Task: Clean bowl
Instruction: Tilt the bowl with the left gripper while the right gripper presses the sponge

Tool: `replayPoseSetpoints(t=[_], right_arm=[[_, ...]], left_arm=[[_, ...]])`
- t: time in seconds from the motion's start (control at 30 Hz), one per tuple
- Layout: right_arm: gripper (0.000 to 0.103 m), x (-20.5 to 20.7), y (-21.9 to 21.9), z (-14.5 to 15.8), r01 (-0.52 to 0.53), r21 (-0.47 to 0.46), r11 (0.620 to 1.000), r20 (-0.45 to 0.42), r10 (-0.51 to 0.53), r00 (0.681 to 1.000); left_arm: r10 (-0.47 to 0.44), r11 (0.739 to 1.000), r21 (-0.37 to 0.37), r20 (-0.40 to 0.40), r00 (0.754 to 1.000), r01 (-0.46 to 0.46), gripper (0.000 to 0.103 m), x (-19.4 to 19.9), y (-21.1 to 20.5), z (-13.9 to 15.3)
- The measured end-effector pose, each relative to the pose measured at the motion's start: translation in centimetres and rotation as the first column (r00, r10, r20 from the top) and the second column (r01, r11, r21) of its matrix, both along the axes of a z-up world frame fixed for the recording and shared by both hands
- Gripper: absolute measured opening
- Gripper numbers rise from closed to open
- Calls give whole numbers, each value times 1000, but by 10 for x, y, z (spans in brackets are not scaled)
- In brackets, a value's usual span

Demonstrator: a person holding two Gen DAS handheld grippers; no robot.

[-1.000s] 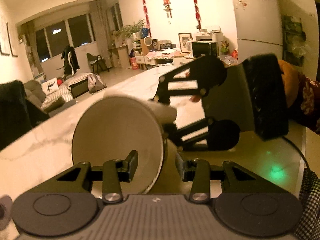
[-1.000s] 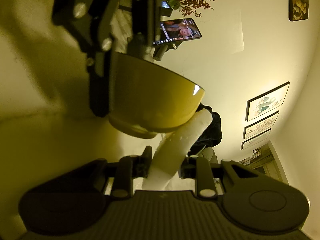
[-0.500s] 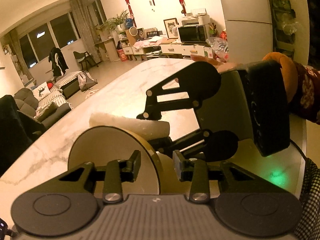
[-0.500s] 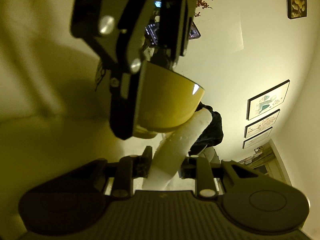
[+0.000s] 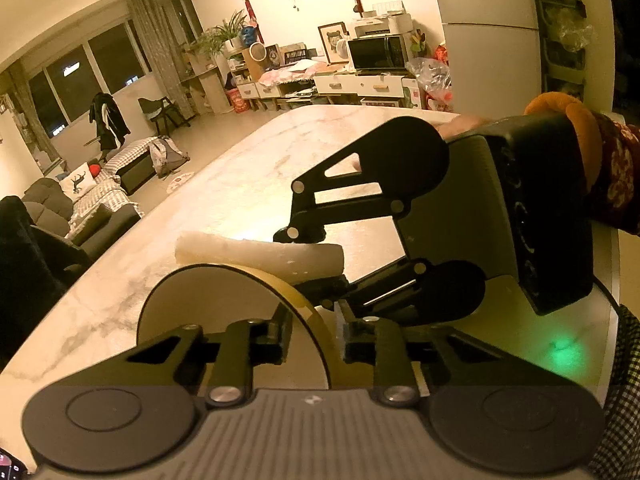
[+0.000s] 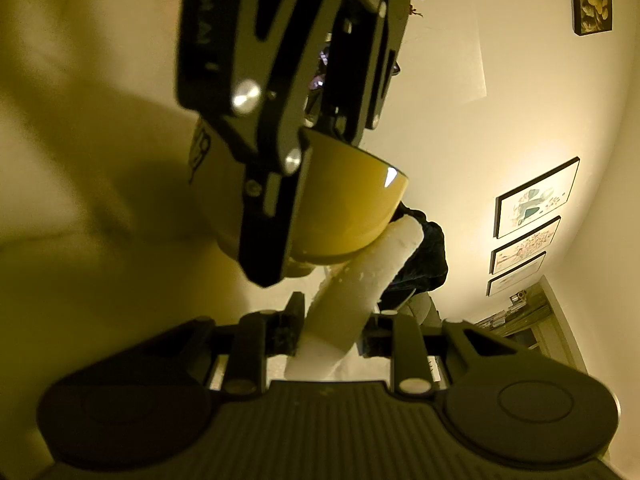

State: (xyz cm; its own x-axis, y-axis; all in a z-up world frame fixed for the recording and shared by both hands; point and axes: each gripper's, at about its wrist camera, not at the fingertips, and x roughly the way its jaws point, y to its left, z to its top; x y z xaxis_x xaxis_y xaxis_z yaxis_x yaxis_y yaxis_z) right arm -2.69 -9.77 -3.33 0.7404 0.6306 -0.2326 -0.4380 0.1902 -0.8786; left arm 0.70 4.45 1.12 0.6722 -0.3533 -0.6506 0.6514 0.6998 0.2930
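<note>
My left gripper [image 5: 313, 334] pinches the rim of the yellow bowl [image 5: 224, 320], with one finger inside the bowl and one finger outside it. The bowl is tipped on its side just in front of this gripper, so I see its pale round inside facing to the left. In the right wrist view the bowl [image 6: 352, 204] hangs above my right gripper [image 6: 332, 326], and I see its shiny yellow outside and its small foot. The black frame of the left gripper covers the left part of the bowl there. My right gripper is clamped on a white sponge stick [image 6: 360, 280]. The stick runs forward and up from between the fingers, and its far end touches the outside of the bowl, close to the rim. In the left wrist view the right gripper [image 5: 320, 256] comes in from the right, and the white sponge stick [image 5: 260, 254] lies flat just behind the top edge of the bowl. I cannot tell from this view if the stick touches the bowl. A hand with an orange cuff [image 5: 560, 112] holds the right gripper from behind. Under both grippers is a pale marble tabletop [image 5: 248, 184] that stretches far ahead. A small green light [image 5: 562, 350] glows on the tabletop to the right of my left gripper.
</note>
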Motion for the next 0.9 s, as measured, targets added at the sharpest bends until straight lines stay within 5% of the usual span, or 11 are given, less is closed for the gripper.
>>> replayPoseSetpoints(t=[0.9], right_arm=[[28, 15, -3, 4, 16, -1, 1000, 34, -16, 999]], left_arm=[[-66, 998, 12, -36, 997, 66, 18, -21, 0, -34]])
